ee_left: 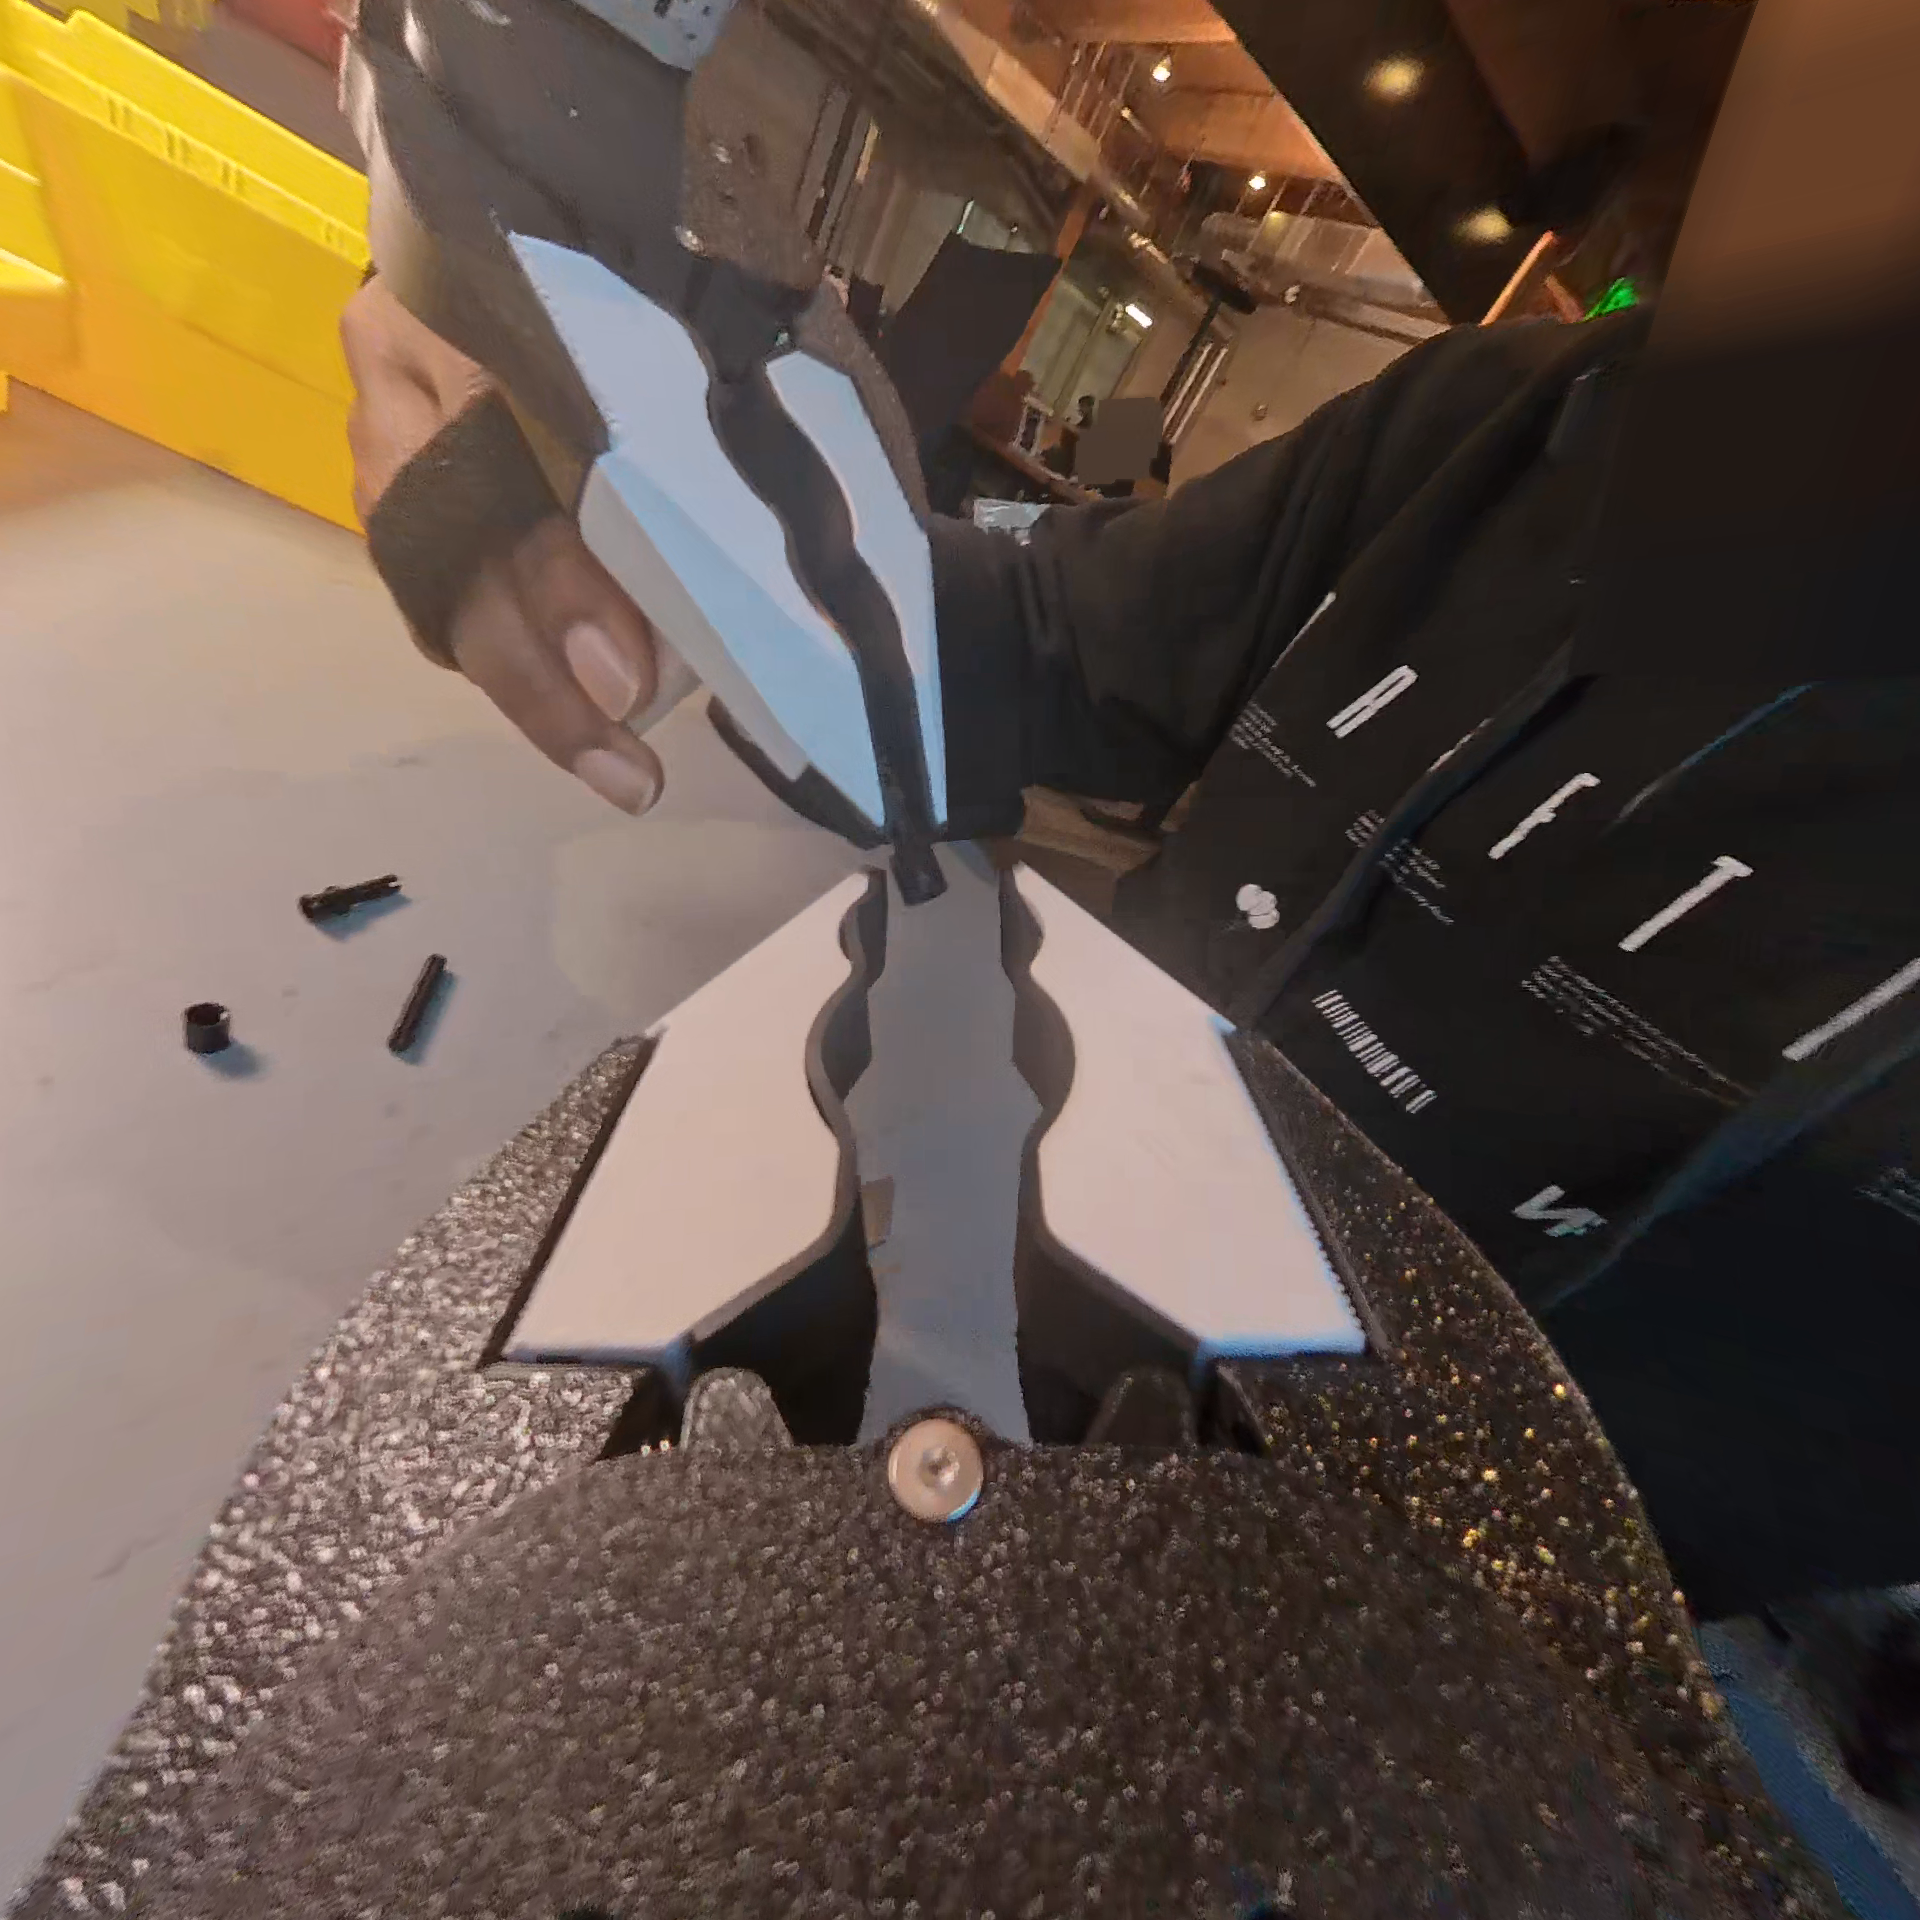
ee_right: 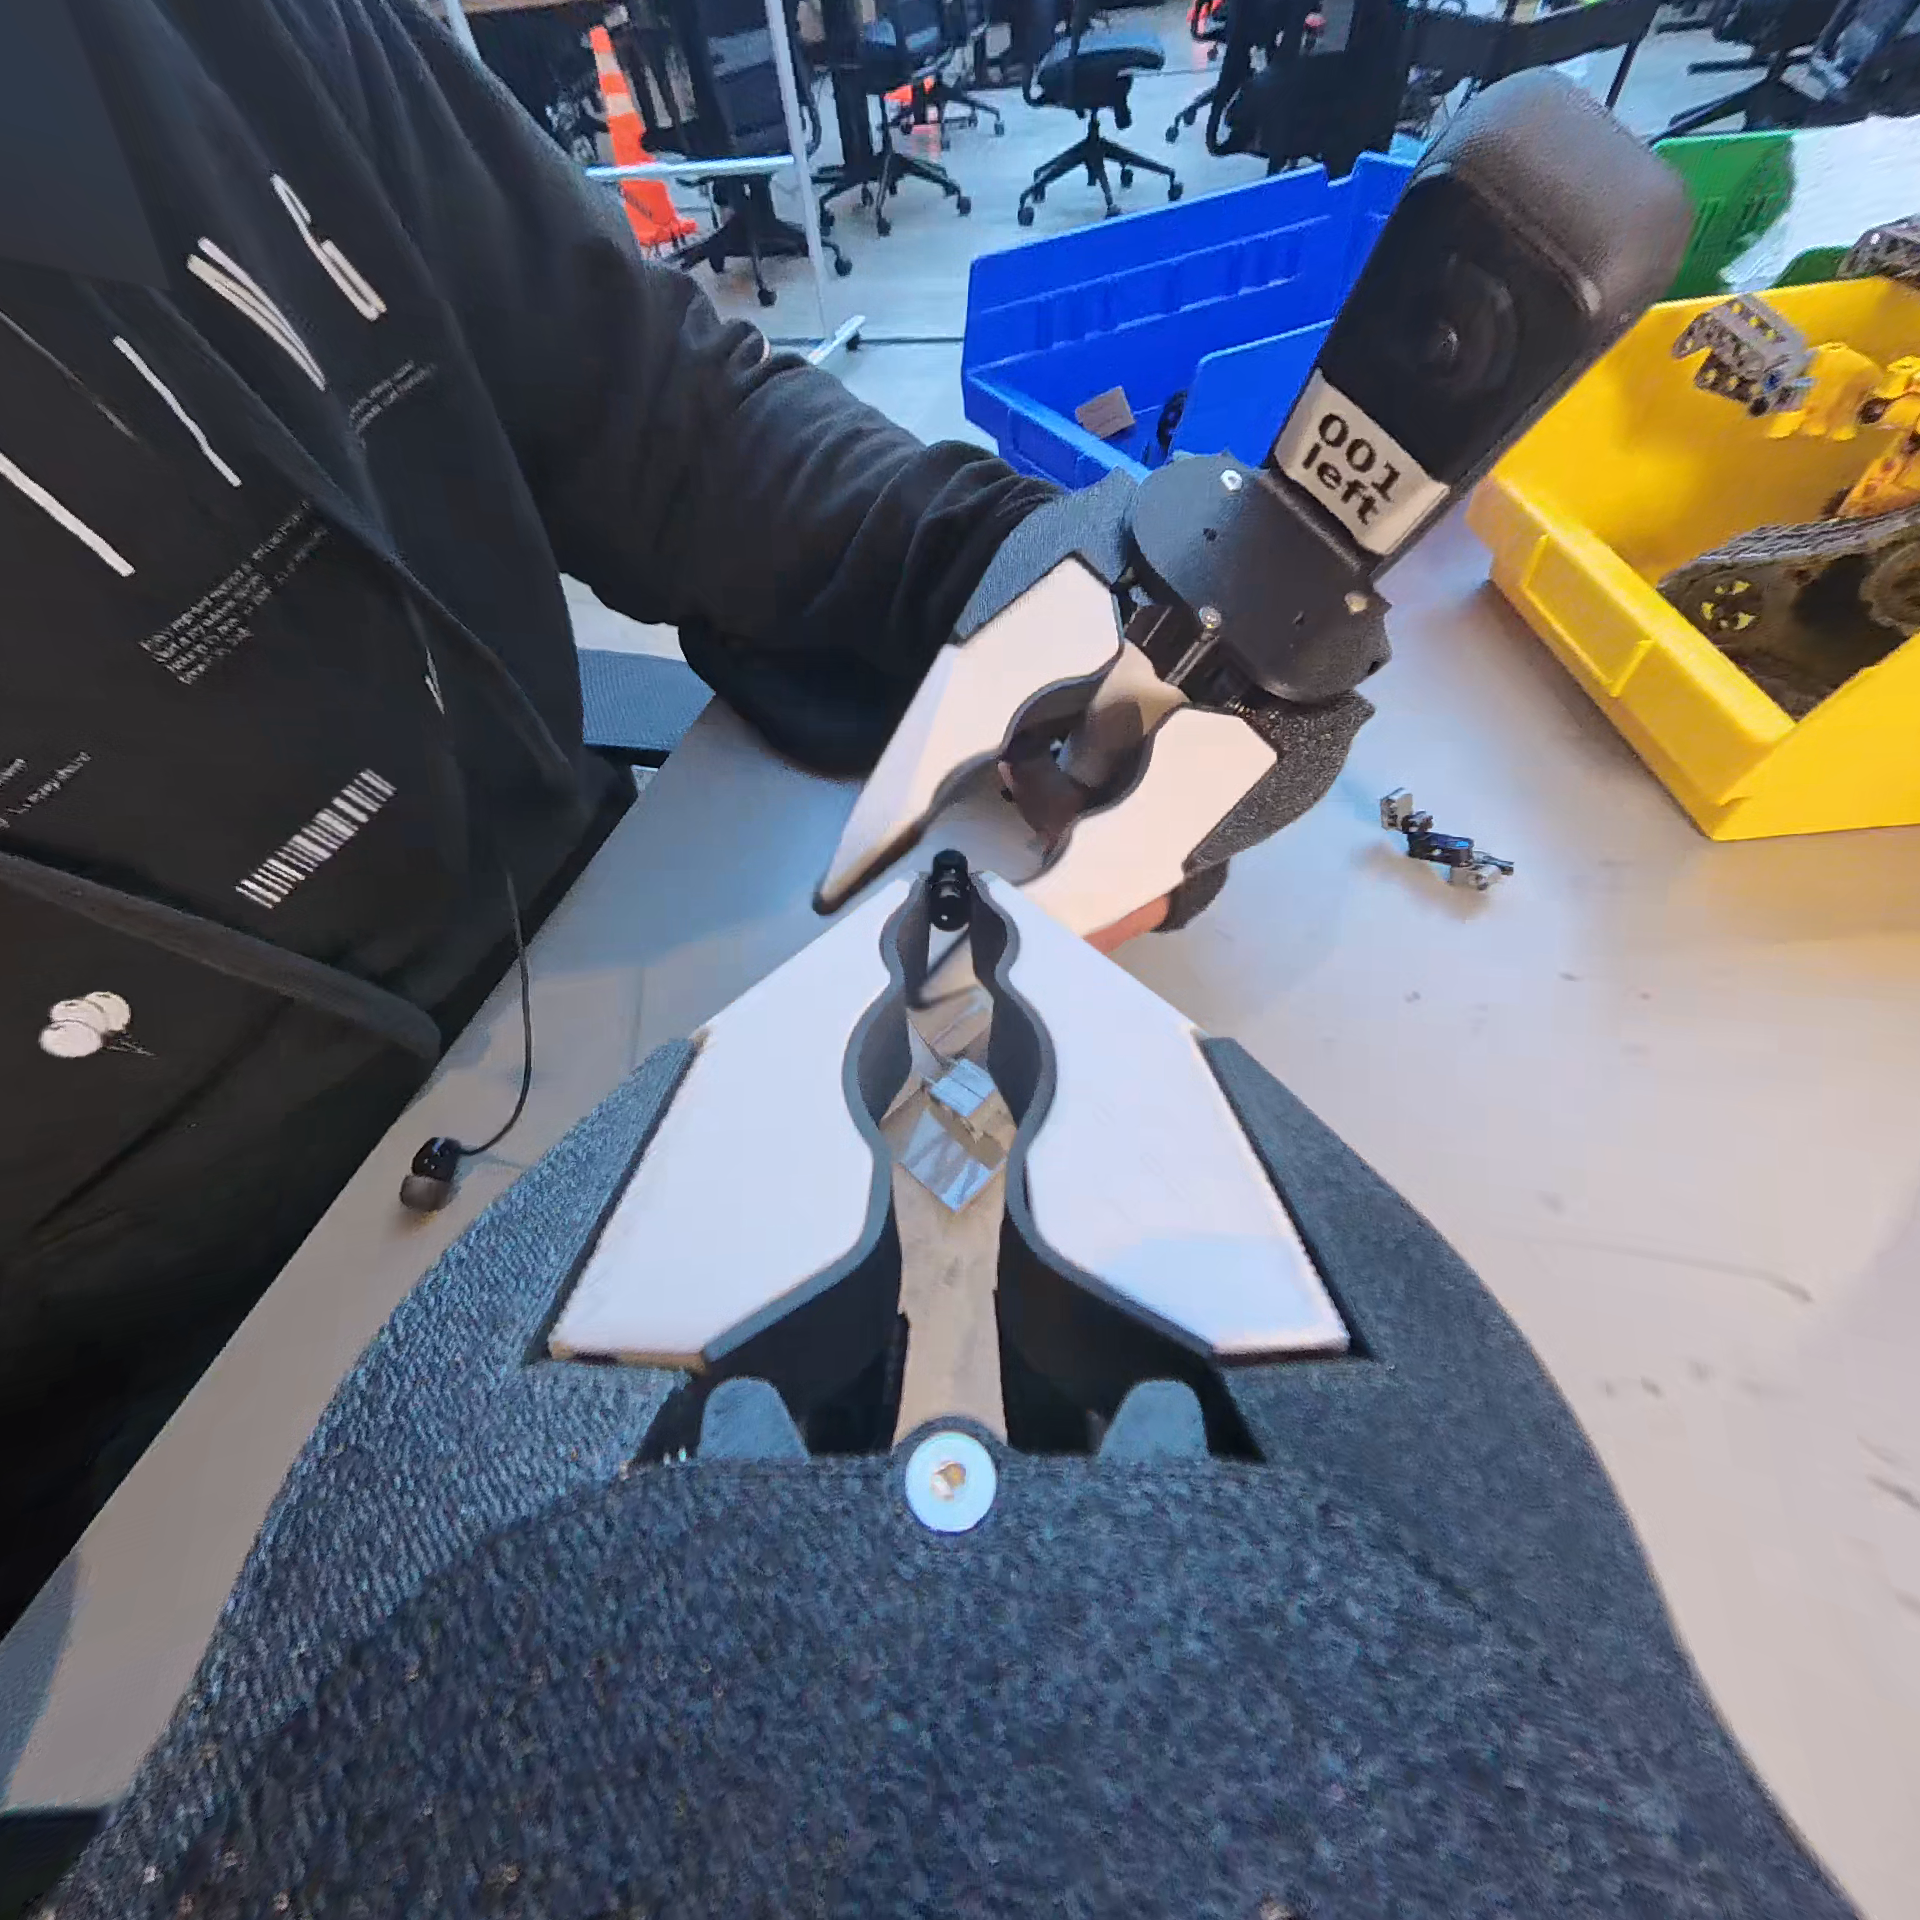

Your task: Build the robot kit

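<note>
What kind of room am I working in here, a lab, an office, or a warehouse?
Most likely an open-plan office used as a workshop or lab. Rows of office chairs and desks stand behind the table, parts bins sit on it, a blue bin and a yellow bin, and an orange traffic cone stands on the floor.

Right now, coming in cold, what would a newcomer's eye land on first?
The two tongs meeting tip to tip at the centre above the grey table: the right tongs pinch a small black pin, and the left tongs stand open just before it. Next, the yellow bin at far right holding a tracked toy vehicle, with a blue bin behind. Three small black parts lie loose on the table.
</note>
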Tool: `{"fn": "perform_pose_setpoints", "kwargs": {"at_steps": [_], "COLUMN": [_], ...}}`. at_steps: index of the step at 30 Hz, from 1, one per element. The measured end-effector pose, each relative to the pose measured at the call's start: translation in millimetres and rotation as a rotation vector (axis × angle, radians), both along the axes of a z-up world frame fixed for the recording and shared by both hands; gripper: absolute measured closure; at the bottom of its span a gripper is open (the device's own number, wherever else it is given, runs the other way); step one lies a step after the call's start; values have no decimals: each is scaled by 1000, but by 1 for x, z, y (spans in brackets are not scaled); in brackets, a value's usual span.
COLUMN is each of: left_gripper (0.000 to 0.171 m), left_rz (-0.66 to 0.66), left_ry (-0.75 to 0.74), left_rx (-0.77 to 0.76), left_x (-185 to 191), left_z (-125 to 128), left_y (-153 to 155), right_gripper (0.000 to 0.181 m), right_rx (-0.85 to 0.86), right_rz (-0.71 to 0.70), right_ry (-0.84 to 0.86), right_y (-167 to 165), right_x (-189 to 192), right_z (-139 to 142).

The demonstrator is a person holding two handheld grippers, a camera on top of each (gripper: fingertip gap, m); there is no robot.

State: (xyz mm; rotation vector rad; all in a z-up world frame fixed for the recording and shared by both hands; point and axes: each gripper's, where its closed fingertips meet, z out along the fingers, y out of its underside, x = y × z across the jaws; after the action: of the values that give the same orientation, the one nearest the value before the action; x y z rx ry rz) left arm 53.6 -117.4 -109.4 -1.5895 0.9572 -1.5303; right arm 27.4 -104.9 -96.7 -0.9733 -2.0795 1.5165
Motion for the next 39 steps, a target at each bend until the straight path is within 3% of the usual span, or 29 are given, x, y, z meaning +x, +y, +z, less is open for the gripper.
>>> {"fn": "perform_pose_setpoints", "kwargs": {"at_steps": [10, 23, 33, 39], "left_gripper": [164, 165, 164, 163], "left_rz": [-7, 132, 417, 441], "left_ry": [-23, 72, 107, 155], "left_rx": [-59, 32, 143, 239], "left_x": [4, -13, -39, -37], "left_z": [1, 0, 10, 13], "left_y": [0, 18, 55, 54], "right_gripper": [174, 174, 175, 175], "right_rx": [98, 157, 152, -97], "right_rz": [47, -54, -307, -491], "right_ry": [-26, 38, 113, 219], "right_y": [-7, 11, 45, 42], "right_x": [12, 4, -18, -16], "right_z": [-6, -4, -4, 1]}}
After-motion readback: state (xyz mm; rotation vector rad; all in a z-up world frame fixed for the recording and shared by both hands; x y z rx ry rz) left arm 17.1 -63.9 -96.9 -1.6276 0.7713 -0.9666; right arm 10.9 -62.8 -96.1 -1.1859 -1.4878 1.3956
